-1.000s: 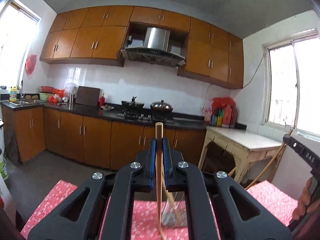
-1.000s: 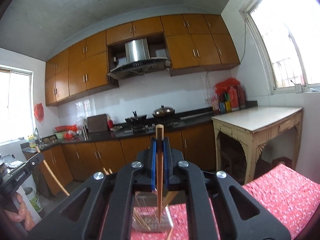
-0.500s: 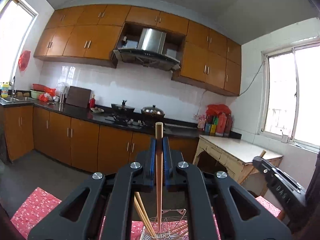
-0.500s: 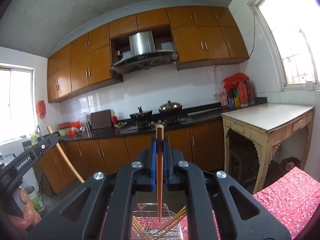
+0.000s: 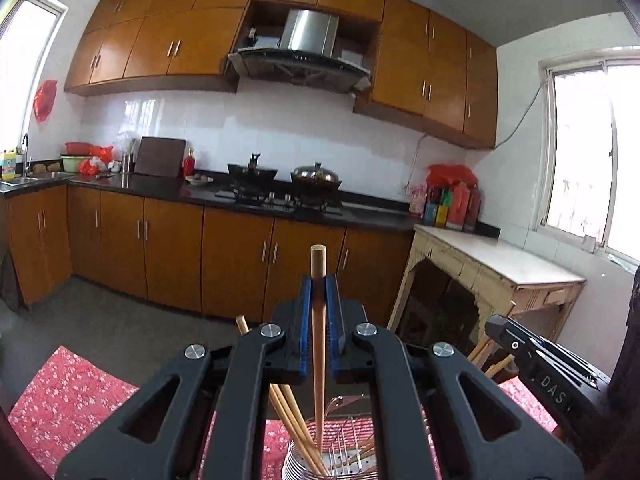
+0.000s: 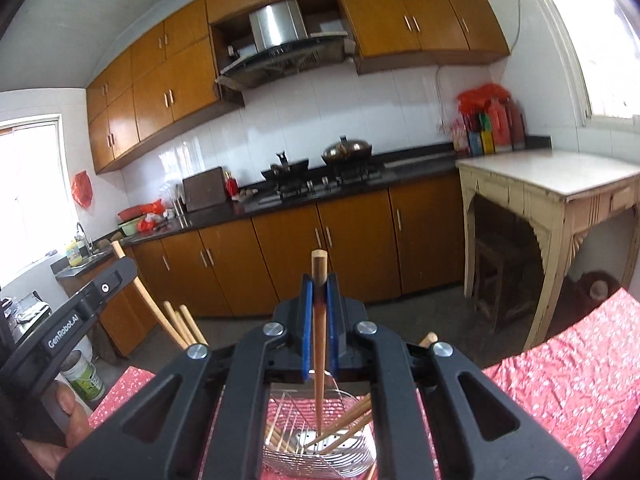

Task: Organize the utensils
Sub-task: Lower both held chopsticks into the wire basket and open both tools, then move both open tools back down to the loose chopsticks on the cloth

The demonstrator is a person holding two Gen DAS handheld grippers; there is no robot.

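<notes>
Since a moment ago both grippers have lowered, and the wire basket now sits closer beneath each of them, with more of its chopsticks showing. The left gripper (image 5: 319, 292) is clenched on one round wooden chopstick (image 5: 318, 360), held upright between blue pads, its narrow tip reaching down into the wire basket (image 5: 348, 460). The right gripper (image 6: 319, 292) likewise grips a squared wooden chopstick (image 6: 319, 344), dark-stained near the pads, pointing down into the same basket (image 6: 320, 440).

The basket is shiny metal wire with a perforated steel floor. Several pale wooden chopsticks (image 5: 288, 420) already lean inside it at slants. It stands on a desk covered by a red cloth (image 6: 568, 384) with small white flowers.

From the left view, the other gripper's black body enters at the right edge, printed with letters reading "DAS" (image 5: 554, 390). From the right view, the opposite black body crosses the left edge, labelled "GenRobot.AI" (image 6: 66, 330), with a hand (image 6: 68, 420) wrapped around it.

Beyond lie orange-brown wooden cabinets (image 5: 172, 256), a glossy black counter, white wall tiles, a steel range hood (image 5: 308, 36), two dark pots on a stove, and a worn cream side table (image 6: 560, 184).
</notes>
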